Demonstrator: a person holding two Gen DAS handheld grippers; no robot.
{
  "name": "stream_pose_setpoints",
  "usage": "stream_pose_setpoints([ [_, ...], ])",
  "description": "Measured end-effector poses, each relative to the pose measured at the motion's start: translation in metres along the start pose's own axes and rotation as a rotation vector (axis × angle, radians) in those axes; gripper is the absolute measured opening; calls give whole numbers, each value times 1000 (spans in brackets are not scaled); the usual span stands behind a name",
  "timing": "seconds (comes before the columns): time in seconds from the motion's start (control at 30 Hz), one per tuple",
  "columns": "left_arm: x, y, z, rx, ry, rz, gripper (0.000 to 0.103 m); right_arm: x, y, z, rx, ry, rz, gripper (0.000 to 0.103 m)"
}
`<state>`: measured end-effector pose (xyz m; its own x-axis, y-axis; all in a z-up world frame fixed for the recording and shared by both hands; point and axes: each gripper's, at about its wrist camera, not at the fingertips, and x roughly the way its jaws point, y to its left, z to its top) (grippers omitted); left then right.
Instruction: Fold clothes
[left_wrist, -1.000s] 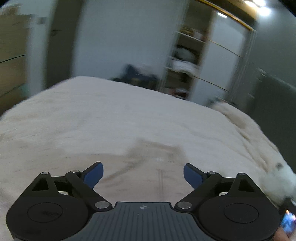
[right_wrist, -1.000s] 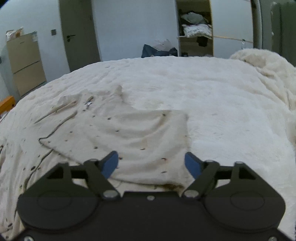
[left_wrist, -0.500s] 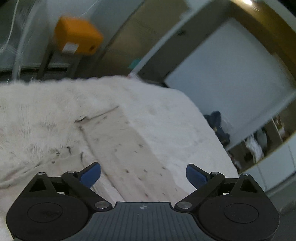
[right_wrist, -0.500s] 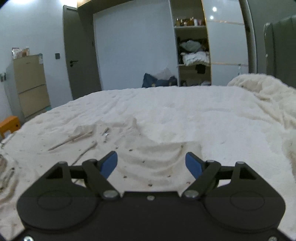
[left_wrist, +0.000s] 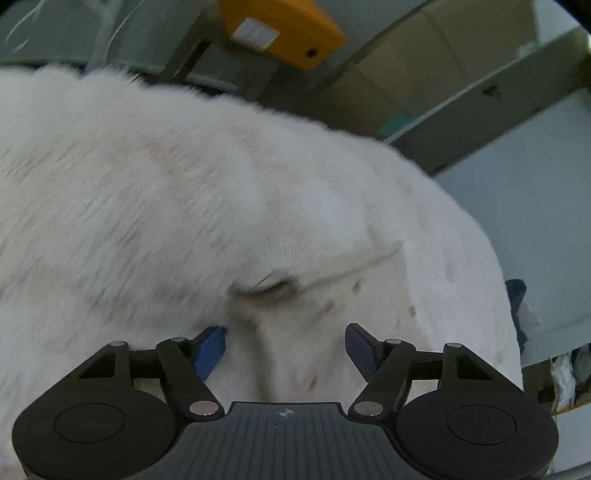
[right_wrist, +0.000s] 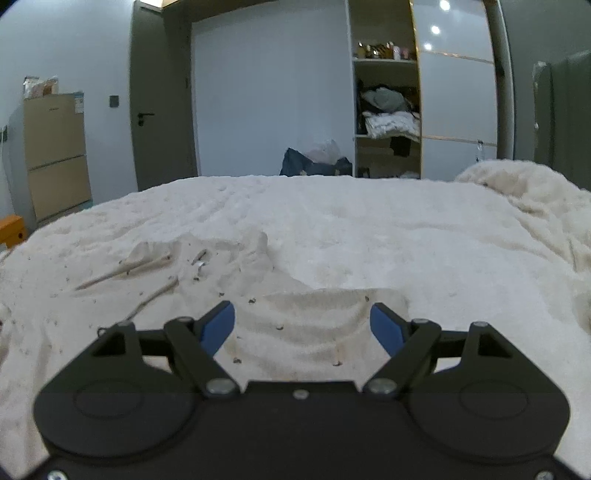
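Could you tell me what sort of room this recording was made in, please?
Most likely a bedroom in a home. A wide bed with a fluffy cream cover fills the view, an open wardrobe with stacked clothes stands behind it, and a door is in the far wall.

The right gripper (right_wrist: 302, 325) is held low over a bed (right_wrist: 369, 229) covered by a fluffy cream blanket, its blue-padded jaws standing wide apart with nothing pressed between them. A cream speckled garment (right_wrist: 229, 291) is spread flat near the bed's near edge, one folded corner lying just ahead of the jaws. An open wardrobe (right_wrist: 388, 110) with stacked clothes is seen beyond the far edge.
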<state>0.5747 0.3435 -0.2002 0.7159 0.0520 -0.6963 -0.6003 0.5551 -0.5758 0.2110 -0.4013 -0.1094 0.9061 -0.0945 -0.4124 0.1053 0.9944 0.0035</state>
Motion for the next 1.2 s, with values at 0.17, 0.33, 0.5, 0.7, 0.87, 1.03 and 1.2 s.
stream_pose_setpoints([
  [0.17, -35, -42, -19, 124, -166, 6, 1, -2, -6, 3, 27, -18, -11, 79],
  [0.33, -151, -106, -63, 214, -567, -158, 1, -16, -21, 9, 95, -51, -9, 79],
  [0.5, -223, -155, -68, 285, -686, -198, 1, -31, -37, 17, 167, -88, 15, 79],
  [0.7, -209, -140, -48, 173, -624, -11, 1, -39, -49, 22, 203, -115, 16, 79],
  [0.87, -204, -119, -75, 136, -589, 3, 1, -41, -64, 25, 251, -124, 13, 79],
  [1.03, -239, -170, -144, 438, -709, -130, 1, -42, -74, 25, 288, -127, 8, 79],
  [1.2, -305, -242, -276, 885, -869, -385, 1, -40, -84, 22, 331, -116, -1, 79],
])
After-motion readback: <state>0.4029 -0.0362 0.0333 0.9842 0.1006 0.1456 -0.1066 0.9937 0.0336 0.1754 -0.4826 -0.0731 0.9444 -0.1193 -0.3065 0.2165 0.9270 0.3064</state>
